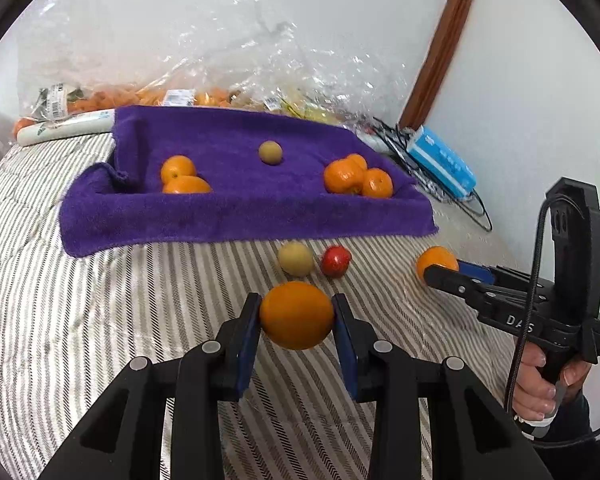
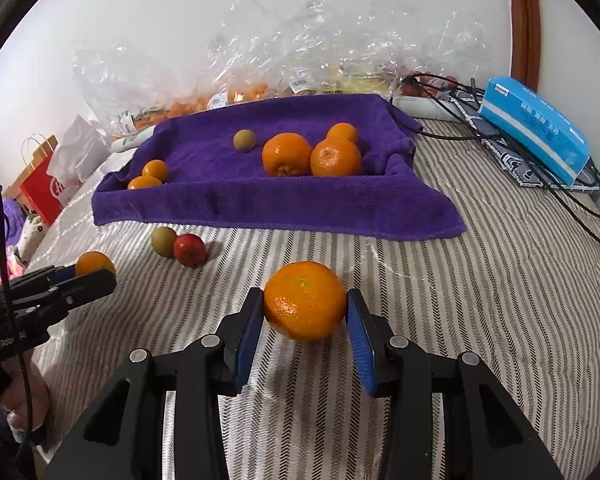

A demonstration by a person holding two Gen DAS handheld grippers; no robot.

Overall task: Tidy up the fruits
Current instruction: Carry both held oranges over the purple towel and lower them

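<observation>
**Both grippers clamped on an orange, over the striped bed cover**

So the whole thing sits on a quilted grey-and-white striped cover (image 2: 480, 280), pushed against a plain white wall (image 1: 220, 20) with a brown wooden door frame (image 2: 524, 20) off to the right. The left gripper (image 1: 296, 316) has its blue pads closed on a smooth round orange (image 1: 297, 315), held just above the stripes. The right gripper (image 2: 306, 304) is pinching a dimpled orange mandarin (image 2: 305, 300) the same way.

Behind them a purple terry towel (image 2: 280, 204) is draped over a shallow tray, with five oranges and one brownish-green round fruit (image 2: 244, 140) on it. Loose on the cover in front of the towel: another greenish round fruit (image 2: 163, 242) touching a small red fruit (image 2: 189, 249).

Crinkly clear plastic bags (image 2: 300, 40) line the wall, plus a blue tissue box (image 2: 536, 128) on tangled black cables (image 2: 596, 196).
</observation>
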